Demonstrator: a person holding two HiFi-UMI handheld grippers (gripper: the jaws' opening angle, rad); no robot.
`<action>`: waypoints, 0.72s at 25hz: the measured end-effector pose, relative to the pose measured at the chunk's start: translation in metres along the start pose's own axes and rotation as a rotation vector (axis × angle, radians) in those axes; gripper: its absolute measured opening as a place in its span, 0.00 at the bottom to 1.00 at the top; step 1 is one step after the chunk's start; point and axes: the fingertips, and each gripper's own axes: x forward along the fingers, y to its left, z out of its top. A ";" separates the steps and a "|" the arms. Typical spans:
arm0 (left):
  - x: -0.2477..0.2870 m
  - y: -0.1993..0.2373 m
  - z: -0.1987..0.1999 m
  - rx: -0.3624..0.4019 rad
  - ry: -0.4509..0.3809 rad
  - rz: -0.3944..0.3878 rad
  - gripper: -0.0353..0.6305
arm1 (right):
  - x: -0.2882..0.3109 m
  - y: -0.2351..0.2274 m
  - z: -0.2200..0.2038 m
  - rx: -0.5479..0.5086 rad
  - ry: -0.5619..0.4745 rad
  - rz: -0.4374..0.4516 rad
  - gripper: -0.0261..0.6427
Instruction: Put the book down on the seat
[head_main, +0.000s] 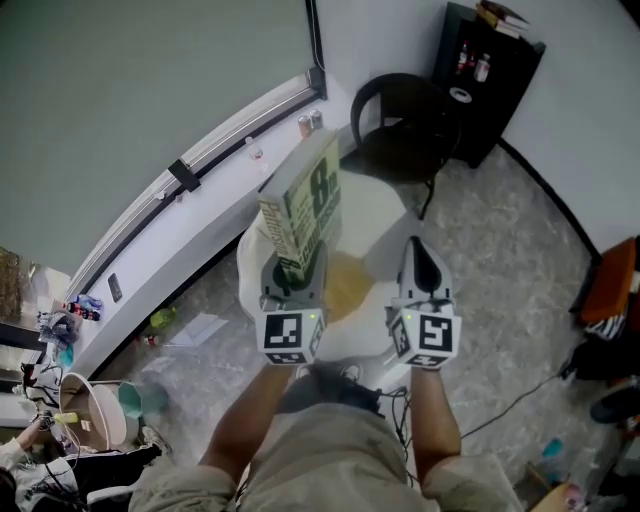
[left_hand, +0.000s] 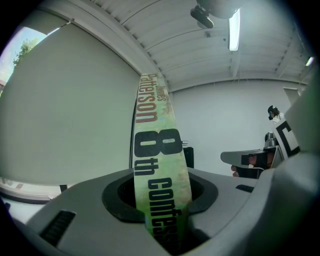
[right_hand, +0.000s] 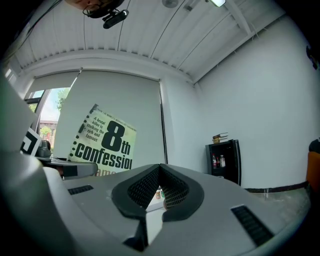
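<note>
My left gripper (head_main: 295, 275) is clamped on the bottom edge of the 8th Confession paperback (head_main: 305, 215), which stands upright in the air over the left side of the white seat (head_main: 378, 215). Gripped so low, I reckon it could pivot in the pads. Released on end, it could topple off the seat's left edge. My right gripper (head_main: 421, 262) is closed and empty, over the seat's right side.

book (head_main: 305, 212) paper, cover glossy; floor (head_main: 505, 250) seemingly stone
</note>
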 end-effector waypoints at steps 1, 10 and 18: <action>0.002 0.002 -0.002 -0.003 0.005 0.005 0.31 | 0.004 0.002 -0.002 -0.001 0.003 0.007 0.04; 0.021 0.029 -0.019 -0.048 0.035 0.004 0.31 | 0.035 0.018 -0.017 -0.017 0.051 0.023 0.04; 0.048 0.046 -0.074 -0.150 0.103 -0.018 0.31 | 0.058 0.027 -0.053 -0.017 0.106 0.038 0.04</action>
